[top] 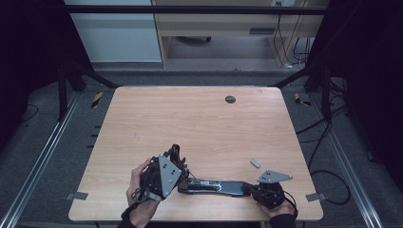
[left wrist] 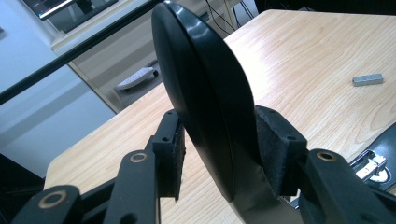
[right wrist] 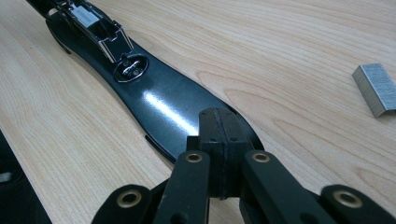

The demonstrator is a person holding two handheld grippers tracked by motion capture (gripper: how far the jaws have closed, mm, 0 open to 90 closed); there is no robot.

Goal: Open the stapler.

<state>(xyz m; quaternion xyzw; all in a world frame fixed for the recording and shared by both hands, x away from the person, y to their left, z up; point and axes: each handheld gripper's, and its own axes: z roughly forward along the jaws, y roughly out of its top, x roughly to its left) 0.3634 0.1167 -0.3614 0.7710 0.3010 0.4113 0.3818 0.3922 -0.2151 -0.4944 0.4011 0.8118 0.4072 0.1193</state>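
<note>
Stapler (top: pixel 211 185), glossy black and opened out flat, lies along the near edge of the pale wood-grain worktop (top: pixel 199 118), its steel magazine exposed. Left gripper (left wrist: pixel 219 154) holds the raised rounded lid upright. Right gripper (right wrist: pixel 219 140), clenched, presses the base's tail. A staple strip (right wrist: pixel 377 88) lies nearby.

The high view is soft and low in detail, with the bench (top: pixel 199 118) evenly lit from above while the floor and both side edges sink into near black. In the right gripper view a bright streak of glare runs along the glossy black stapler base (right wrist: pixel 163 107), and the wood grain is sharp. The left gripper view is crisp up close, hazier behind
</note>
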